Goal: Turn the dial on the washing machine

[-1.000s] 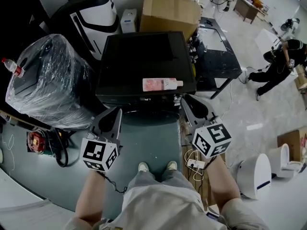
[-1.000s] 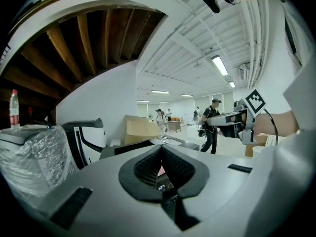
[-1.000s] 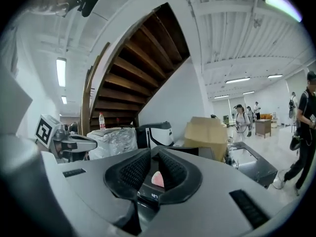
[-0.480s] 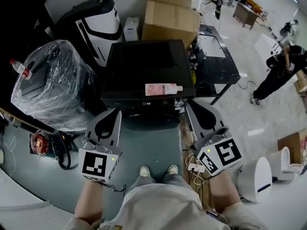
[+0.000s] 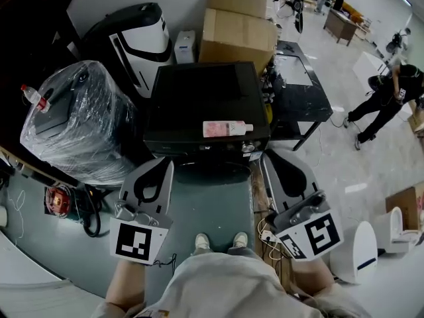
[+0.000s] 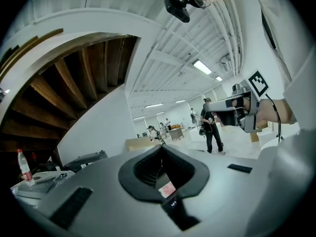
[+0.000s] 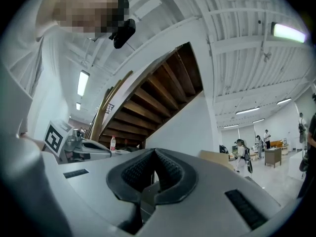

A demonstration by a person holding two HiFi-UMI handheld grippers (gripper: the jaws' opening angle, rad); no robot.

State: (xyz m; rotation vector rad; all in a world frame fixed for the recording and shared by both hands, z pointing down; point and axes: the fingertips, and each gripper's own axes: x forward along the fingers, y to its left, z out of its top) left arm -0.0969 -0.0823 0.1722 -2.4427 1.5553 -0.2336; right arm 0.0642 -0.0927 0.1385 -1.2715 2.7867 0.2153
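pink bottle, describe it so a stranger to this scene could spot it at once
Find the black washing machine in the middle of the head view, in front of the cardboard boxes. The bottle lies on its side near the front of the machine's top, white cap pointing right. Nothing else there is pale pink.

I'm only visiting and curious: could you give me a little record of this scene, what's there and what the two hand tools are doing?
Machine: black washing machine
On top: pink bottle, lying on its side
Left gripper: shut, nothing between its jaws, near the machine's front
Right gripper: shut, nothing between its jaws, near the machine's front
Left of machine: plastic-wrapped appliance
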